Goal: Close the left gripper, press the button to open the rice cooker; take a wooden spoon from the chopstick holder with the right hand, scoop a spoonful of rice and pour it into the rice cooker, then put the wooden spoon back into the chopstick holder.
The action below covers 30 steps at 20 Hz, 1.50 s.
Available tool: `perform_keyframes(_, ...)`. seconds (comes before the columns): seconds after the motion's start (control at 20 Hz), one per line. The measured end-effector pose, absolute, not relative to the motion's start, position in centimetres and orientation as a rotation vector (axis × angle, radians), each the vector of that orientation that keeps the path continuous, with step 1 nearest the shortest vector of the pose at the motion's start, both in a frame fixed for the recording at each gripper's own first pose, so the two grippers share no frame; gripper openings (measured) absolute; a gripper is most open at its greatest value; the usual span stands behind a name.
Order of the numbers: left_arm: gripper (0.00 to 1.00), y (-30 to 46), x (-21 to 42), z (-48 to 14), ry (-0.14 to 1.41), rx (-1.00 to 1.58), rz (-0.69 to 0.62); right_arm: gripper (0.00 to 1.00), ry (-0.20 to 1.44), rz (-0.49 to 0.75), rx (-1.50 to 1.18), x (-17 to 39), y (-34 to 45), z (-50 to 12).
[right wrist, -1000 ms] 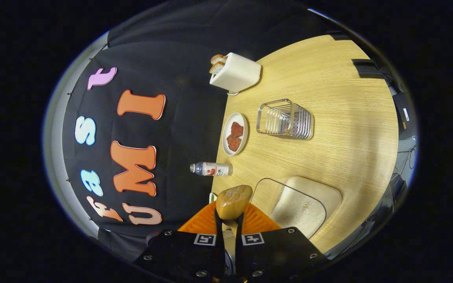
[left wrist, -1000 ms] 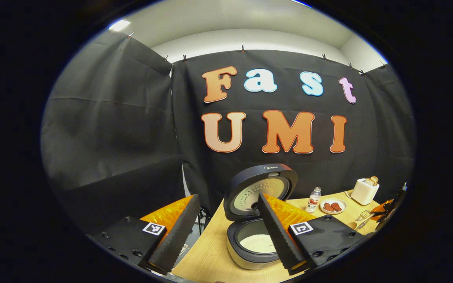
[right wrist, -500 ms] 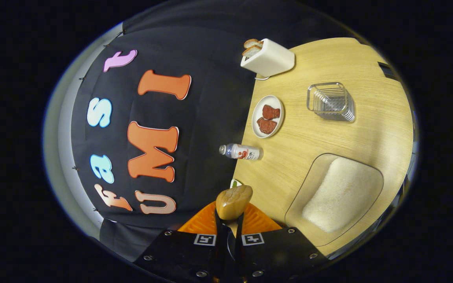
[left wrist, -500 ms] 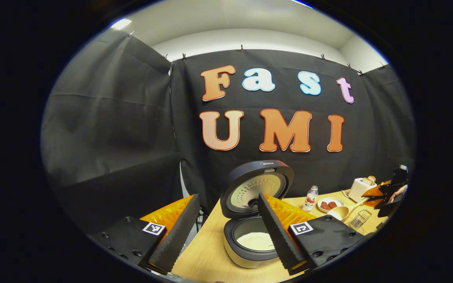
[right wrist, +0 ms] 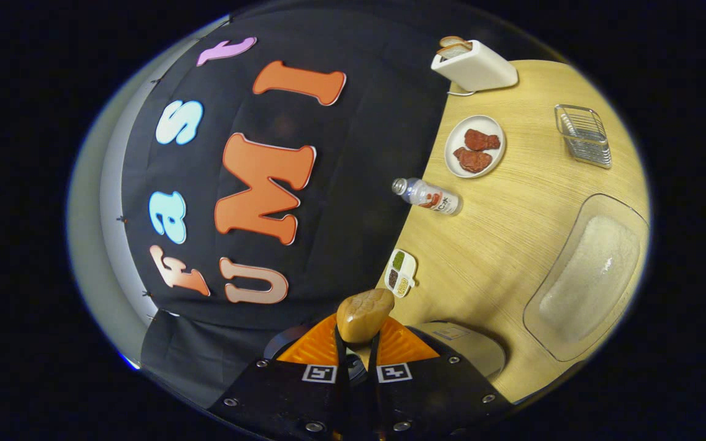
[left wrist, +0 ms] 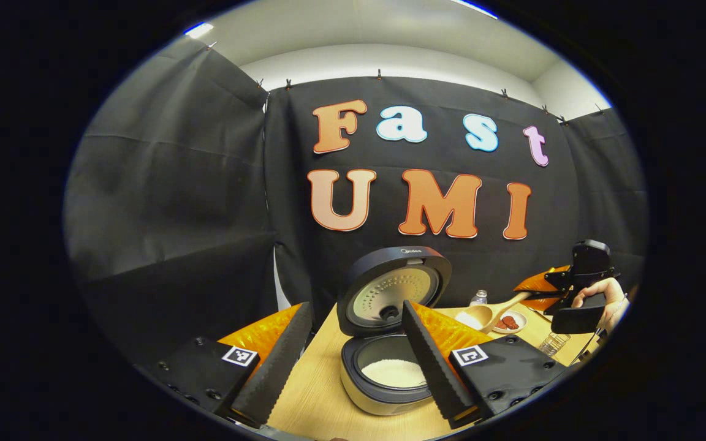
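- Standing open on the wooden surface (left wrist: 322,392), the rice cooker (left wrist: 383,373) has its lid (left wrist: 393,288) tipped up and back, and white rice lies in the inner pot; the right finger of the left hand-held gripper (left wrist: 353,361) cuts across the pot's right side and hides it.
- Left hand-held gripper: its 2 fingers stand wide apart with nothing between them, low in front of the cooker.
- In the left gripper view, the right hand-held gripper (left wrist: 564,294) hangs in the air to the right of the cooker, a hand (left wrist: 598,297) on its grip, partly cut off at the edge.
- It holds the wooden spoon (left wrist: 491,312) by the handle, and the bowl points toward the cooker with a small white heap in it, near the raised lid but apart from it.
- In the right gripper view, the right hand-held gripper (right wrist: 356,349) has its fingers drawn narrow on the spoon's handle; the underside of the spoon (right wrist: 364,315) shows, so its load is hidden there.
- Below it, part of the cooker's body (right wrist: 469,346) peeks out beside the fingers.
- The clear rice tray (right wrist: 592,275) lies near the surface's edge, its far end cut off.
- The chopstick holder (right wrist: 583,135), a wire rack, stands well apart, near a plate (right wrist: 474,147) with 2 red pieces, a bottle (right wrist: 426,196) and a toaster (right wrist: 474,66) with bread.
- A small divided dish (right wrist: 401,272) sits by the booth's wall.
- The cooker lid carries a small brand mark, and the bottle a label; both are too small to make out.
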State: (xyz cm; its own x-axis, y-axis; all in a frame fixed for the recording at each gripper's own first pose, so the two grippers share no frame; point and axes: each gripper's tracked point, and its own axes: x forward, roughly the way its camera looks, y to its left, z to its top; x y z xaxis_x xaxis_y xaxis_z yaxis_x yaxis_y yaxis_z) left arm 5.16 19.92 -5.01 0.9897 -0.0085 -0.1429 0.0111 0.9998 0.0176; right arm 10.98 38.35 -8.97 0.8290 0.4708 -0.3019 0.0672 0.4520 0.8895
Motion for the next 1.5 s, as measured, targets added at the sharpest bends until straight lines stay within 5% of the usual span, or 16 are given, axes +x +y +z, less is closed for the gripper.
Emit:
perform_keyframes(0.45,0.98,22.7,4.9,-4.5,0.136,0.002,0.012,0.1,0.508,0.313,0.817,11.5,42.2,-7.5)
perform_keyframes(1.5,0.98,23.2,4.8,-4.4,0.12,0.002,0.02,0.1,0.444,0.376,0.656,10.3,44.6,-5.5)
